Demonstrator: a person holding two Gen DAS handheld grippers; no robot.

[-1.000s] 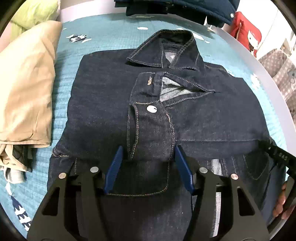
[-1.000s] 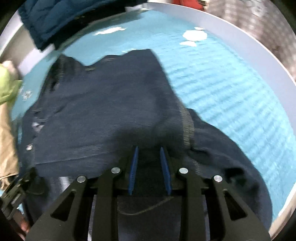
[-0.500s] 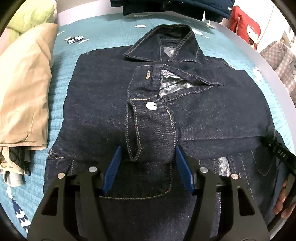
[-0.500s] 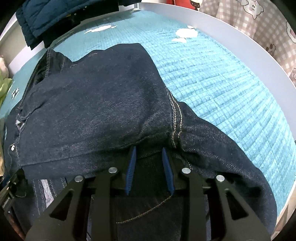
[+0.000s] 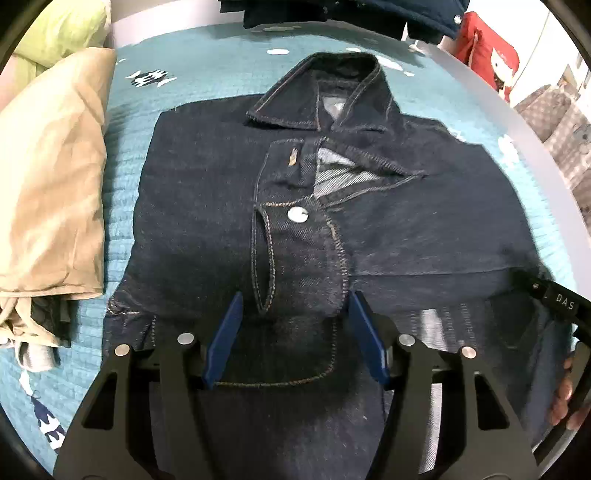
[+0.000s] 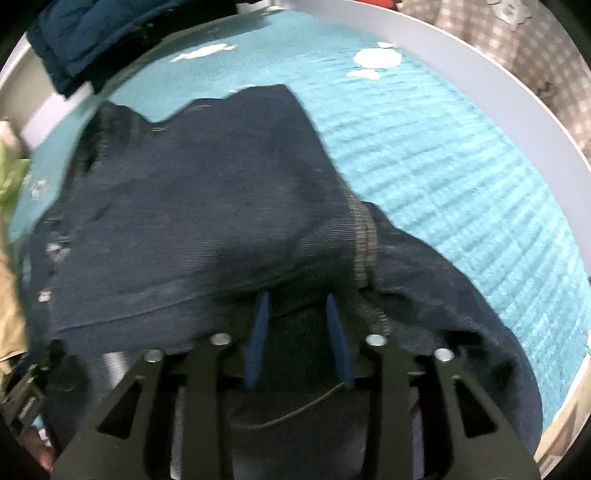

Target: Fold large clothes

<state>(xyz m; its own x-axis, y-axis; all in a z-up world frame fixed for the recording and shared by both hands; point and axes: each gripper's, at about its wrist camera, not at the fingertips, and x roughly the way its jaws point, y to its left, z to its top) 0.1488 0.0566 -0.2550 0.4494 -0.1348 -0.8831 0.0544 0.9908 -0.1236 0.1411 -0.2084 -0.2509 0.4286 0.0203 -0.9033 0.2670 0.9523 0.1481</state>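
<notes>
A dark denim jacket (image 5: 207, 206) lies front up on the teal quilted bed, collar at the far side, both sleeves folded across the chest. My left gripper (image 5: 293, 299) is open, its blue fingers (image 5: 225, 332) straddling the cuff of the folded sleeve near the hem. In the right wrist view the jacket (image 6: 192, 221) fills the middle. My right gripper (image 6: 297, 301) hovers low over the jacket's right side near the hem, jaws partly apart with nothing clamped between them. The right gripper's body also shows at the left wrist view's right edge (image 5: 557, 299).
A folded beige garment (image 5: 51, 177) lies to the jacket's left, with a green one (image 5: 55, 33) behind it. Dark blue clothes (image 6: 85, 40) hang at the far side. The bed's grey rim (image 6: 517, 107) curves along the right. The teal quilt (image 6: 443, 166) is bare to the jacket's right.
The left gripper has backed off slightly from the jacket, staying open over the cuff. The right wrist view has shifted and blurred; the right gripper stays over the jacket's right hem.
</notes>
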